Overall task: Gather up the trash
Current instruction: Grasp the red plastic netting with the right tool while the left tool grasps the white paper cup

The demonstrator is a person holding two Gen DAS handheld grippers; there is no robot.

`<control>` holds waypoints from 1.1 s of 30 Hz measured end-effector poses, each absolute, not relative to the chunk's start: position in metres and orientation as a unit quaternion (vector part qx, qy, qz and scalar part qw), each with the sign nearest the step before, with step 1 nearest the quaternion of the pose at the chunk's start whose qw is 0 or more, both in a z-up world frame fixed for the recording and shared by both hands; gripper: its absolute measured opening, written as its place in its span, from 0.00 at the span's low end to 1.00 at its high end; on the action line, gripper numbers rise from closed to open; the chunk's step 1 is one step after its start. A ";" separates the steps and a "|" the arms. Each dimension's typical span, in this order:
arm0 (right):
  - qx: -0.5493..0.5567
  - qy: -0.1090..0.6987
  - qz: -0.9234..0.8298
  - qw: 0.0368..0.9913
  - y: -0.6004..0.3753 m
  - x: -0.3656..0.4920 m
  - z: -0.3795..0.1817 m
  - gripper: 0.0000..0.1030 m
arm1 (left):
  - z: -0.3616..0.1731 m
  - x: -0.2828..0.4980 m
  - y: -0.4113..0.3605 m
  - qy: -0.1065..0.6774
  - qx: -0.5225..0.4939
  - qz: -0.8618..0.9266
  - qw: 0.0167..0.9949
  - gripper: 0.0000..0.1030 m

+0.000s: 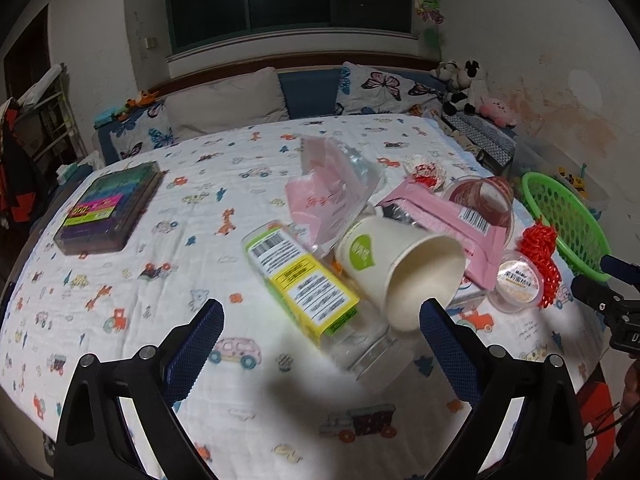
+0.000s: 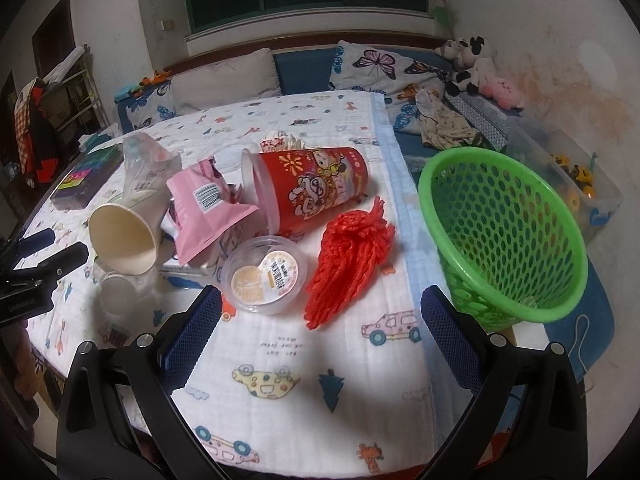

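Trash lies in a heap on the patterned sheet. A white paper cup (image 1: 404, 272) (image 2: 124, 236) rests on its side across a clear plastic bottle (image 1: 316, 300) with a yellow-green label. Behind them are a pink wrapper (image 1: 444, 224) (image 2: 208, 208), a clear pink bag (image 1: 328, 192), a red printed cup (image 2: 316, 188), a small lidded tub (image 2: 264, 276) (image 1: 516, 284) and red netting (image 2: 348, 256) (image 1: 540, 256). My left gripper (image 1: 320, 326) is open just in front of the bottle and paper cup. My right gripper (image 2: 320, 310) is open, near the tub and netting. A green mesh basket (image 2: 504, 232) (image 1: 568, 216) stands tilted to the right.
A box of coloured markers (image 1: 108, 208) lies at the far left of the sheet (image 1: 160, 280). Pillows (image 1: 224, 104) and plush toys (image 2: 476, 68) line the headboard. A clear bin of toys (image 2: 580, 184) sits beyond the basket. The sheet's edge runs right of the netting.
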State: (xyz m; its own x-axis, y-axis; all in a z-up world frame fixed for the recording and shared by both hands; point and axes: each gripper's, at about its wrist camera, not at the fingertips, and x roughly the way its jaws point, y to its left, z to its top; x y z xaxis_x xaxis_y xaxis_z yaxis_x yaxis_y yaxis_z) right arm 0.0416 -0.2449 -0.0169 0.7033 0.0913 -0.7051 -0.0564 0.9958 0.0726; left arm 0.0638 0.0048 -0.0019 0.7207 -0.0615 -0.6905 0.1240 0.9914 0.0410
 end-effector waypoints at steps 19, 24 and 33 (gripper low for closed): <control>0.069 0.405 0.042 0.911 -0.274 0.087 -0.038 0.75 | -0.012 0.096 -0.016 0.378 0.065 -0.100 0.918 0.29; 0.081 0.416 0.038 0.905 -0.280 0.102 -0.049 0.70 | -0.014 0.098 -0.018 0.379 0.067 -0.108 0.917 0.15; 0.102 0.426 0.057 0.897 -0.282 0.113 -0.062 0.50 | -0.010 0.095 -0.012 0.369 0.069 -0.104 0.921 0.03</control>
State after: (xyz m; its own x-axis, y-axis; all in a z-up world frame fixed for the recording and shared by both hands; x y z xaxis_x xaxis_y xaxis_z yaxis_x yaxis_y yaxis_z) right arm 0.1126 -0.2820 -0.0620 0.6312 0.1891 -0.7522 -0.0151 0.9726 0.2318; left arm 0.0950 -0.0123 -0.0104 0.7059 -0.1407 -0.6942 0.2431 0.9687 0.0508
